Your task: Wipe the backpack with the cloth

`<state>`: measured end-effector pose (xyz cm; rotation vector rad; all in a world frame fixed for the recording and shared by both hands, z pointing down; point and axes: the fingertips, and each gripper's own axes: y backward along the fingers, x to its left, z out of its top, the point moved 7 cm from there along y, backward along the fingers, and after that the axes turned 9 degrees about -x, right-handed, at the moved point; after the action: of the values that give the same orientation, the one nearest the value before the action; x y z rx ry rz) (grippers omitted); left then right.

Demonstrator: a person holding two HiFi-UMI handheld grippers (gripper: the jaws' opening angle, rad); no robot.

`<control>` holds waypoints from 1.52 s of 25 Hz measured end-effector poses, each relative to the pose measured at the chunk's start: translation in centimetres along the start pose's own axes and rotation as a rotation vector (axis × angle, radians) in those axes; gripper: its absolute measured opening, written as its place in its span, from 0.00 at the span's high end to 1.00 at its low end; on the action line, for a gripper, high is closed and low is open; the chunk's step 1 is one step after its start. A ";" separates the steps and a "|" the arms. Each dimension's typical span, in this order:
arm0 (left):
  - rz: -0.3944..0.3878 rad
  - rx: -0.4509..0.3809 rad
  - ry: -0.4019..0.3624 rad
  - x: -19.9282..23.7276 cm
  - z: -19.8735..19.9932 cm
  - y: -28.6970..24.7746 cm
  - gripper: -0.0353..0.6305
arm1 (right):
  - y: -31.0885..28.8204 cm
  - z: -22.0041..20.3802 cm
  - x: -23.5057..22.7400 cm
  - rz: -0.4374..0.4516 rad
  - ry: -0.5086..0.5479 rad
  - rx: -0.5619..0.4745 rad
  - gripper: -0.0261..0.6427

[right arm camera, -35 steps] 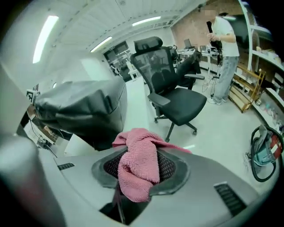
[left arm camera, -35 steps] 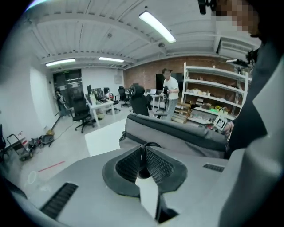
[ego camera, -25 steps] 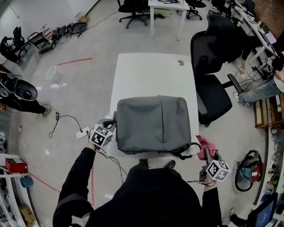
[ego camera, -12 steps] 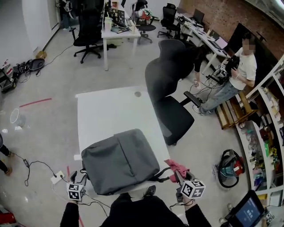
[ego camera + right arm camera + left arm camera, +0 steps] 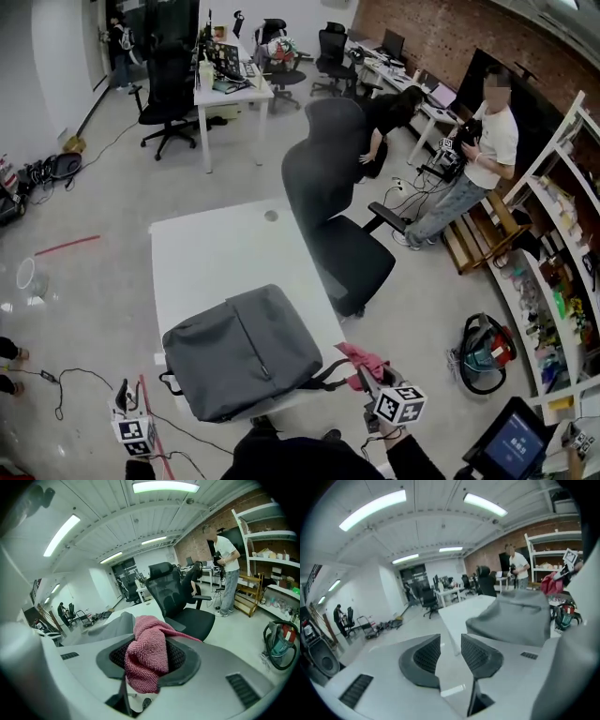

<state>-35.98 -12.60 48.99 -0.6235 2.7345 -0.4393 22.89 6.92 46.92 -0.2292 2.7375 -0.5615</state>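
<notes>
Pale office floor (image 5: 94, 187) ran round a white table (image 5: 216, 253), with a brick wall (image 5: 422, 28) at the back. Nothing was held between the left fingers (image 5: 423, 660). The two dark ribbed pads stood apart, with only floor and the table's edge showing through the gap, and they had just been opening. The left gripper (image 5: 123, 401) hung over the floor off the table's near left corner, clear of the grey backpack (image 5: 242, 352).

The right pads (image 5: 183, 660) were closed on a pink cloth (image 5: 149, 644), which bunched between them and spilled out above and below. The right gripper (image 5: 366, 377) sat just off the table's near right corner, beside the backpack's dark straps (image 5: 328, 380), which drooped over that edge. The cloth was near the bag's right side, though I could not tell whether it touched.

The backpack lay flat across the near end of the table, reaching from one side edge to the other. A black office chair (image 5: 328, 216) stood close against the table's right edge. Farther right, a person (image 5: 473, 159) stood by wooden shelves (image 5: 553, 244), and a red and black canister vacuum (image 5: 483, 352) sat on the floor.
</notes>
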 end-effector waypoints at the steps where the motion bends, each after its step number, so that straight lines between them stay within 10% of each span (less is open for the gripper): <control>1: -0.024 -0.081 -0.006 -1.7 3.3 0.9 0.74 | 0.6 0.3 -0.6 0.015 -0.007 -0.024 0.75; 7: -0.420 -0.464 -0.014 -20.7 19.0 5.7 0.91 | 7.3 1.1 -3.7 0.117 -0.081 -0.159 0.76; 17: -0.931 -0.372 0.246 -52.7 21.9 10.7 0.92 | 23.4 1.9 -14.8 0.111 -0.140 -0.377 0.78; 27: -1.081 -0.281 0.292 -62.9 23.0 13.1 0.92 | 31.8 4.3 -17.1 0.162 -0.071 -0.578 0.78; 38: -1.098 -0.279 0.284 -64.3 23.2 12.9 0.92 | 32.3 4.7 -16.9 0.175 -0.045 -0.616 0.78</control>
<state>22.73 22.81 37.54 -2.2800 2.4422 -0.3698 37.44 38.34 34.69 -0.1380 2.7690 0.3406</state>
